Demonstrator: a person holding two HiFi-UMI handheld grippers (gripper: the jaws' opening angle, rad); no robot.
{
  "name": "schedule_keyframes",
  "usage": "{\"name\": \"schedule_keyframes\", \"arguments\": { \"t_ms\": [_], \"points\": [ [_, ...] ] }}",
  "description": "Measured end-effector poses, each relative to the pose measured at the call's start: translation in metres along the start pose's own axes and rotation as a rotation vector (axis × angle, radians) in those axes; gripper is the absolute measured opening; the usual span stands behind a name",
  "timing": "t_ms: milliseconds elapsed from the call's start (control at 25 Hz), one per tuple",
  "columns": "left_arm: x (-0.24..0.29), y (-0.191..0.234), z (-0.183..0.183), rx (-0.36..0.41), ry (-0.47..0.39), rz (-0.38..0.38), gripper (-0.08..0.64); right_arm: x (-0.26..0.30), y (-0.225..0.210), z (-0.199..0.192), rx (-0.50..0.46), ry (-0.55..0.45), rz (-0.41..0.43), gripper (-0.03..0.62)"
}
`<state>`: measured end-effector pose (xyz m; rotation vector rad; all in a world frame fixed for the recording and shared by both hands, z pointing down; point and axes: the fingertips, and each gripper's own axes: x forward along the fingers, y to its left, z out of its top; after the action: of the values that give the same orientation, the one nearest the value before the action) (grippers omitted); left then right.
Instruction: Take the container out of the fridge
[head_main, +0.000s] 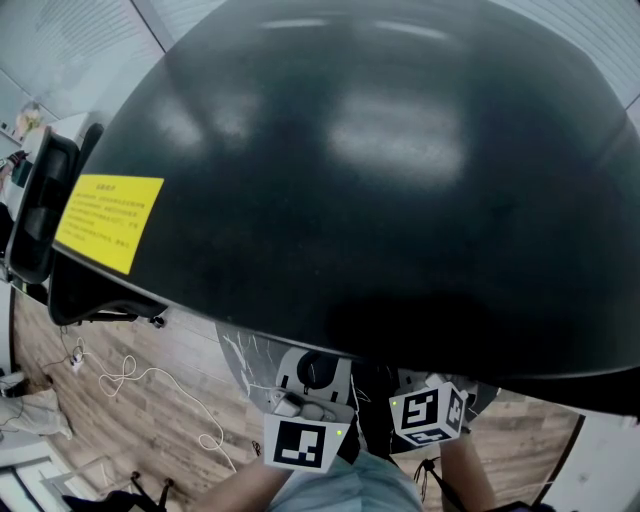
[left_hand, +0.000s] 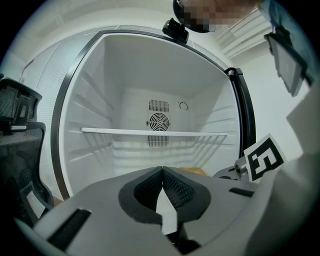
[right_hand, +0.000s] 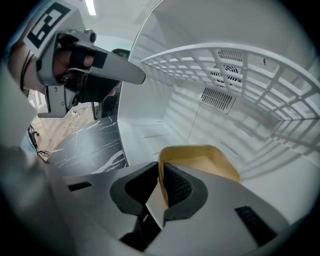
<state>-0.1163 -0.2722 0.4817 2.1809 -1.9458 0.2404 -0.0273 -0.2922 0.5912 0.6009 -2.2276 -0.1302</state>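
Left tool (left_hand: 162, 169) and right tool (right_hand: 161, 166): grey plastic, black ribbed pads (left_hand: 176, 188), white cube (head_main: 300, 444) with black square markers on each. Pale blue top (head_main: 345, 490) worn.

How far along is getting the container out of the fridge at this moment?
Done: the fridge stands open. In hand: the right claw is clamped on the rim of the yellow container, which sits on the fridge floor. The left claw is shut and empty. Left: lifting the container out.
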Motion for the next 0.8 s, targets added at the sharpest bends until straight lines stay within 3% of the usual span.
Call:
{"name": "schedule_keyframes", "arguments": {
  "t_ms": [800],
  "points": [
    [-0.0028,-0.0099,0.0051,0.012,-0.008,0.003,0.014,-0.0102,-0.0018,0.0043,0.011,-0.039,0.005,0.037]
  ]
}}
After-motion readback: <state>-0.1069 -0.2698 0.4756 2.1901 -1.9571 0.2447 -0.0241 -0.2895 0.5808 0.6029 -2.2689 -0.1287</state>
